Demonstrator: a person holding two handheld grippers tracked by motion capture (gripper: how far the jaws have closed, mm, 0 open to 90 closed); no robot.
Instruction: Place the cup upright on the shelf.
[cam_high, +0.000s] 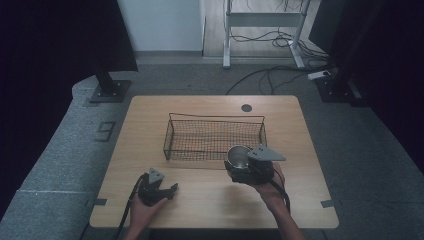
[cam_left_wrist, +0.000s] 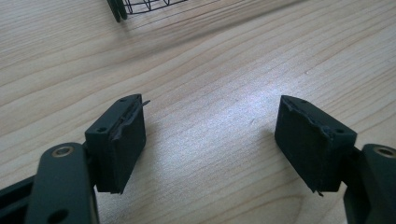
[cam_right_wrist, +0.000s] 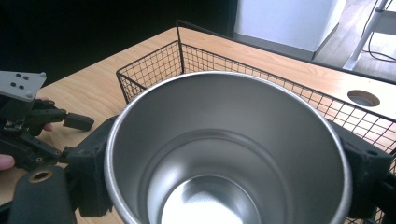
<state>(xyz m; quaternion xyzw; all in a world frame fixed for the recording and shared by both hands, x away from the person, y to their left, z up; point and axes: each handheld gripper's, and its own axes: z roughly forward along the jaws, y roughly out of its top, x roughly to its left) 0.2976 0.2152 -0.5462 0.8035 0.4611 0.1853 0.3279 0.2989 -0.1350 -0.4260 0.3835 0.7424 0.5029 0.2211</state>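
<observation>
A shiny steel cup (cam_high: 238, 157) is gripped by my right gripper (cam_high: 246, 169), just in front of the near wall of the black wire basket (cam_high: 215, 136). In the right gripper view the empty cup (cam_right_wrist: 229, 154) sits between the two black pads (cam_right_wrist: 91, 177), with its open mouth towards the camera, and the wire basket (cam_right_wrist: 154, 65) lies right behind it. My left gripper (cam_high: 167, 191) rests low near the table's front left, open. In the left gripper view its pads (cam_left_wrist: 123, 140) stand wide apart over bare wood, and a corner of the wire basket (cam_left_wrist: 140, 5) is at the top.
The wooden table (cam_high: 150, 125) has a round cable hole (cam_high: 246, 107) near its far edge. The basket looks empty. In the right gripper view, my left gripper (cam_right_wrist: 28, 121) is at the far left. Beyond the table are a desk frame (cam_high: 265, 30), floor cables and a dark stand base (cam_high: 110, 90).
</observation>
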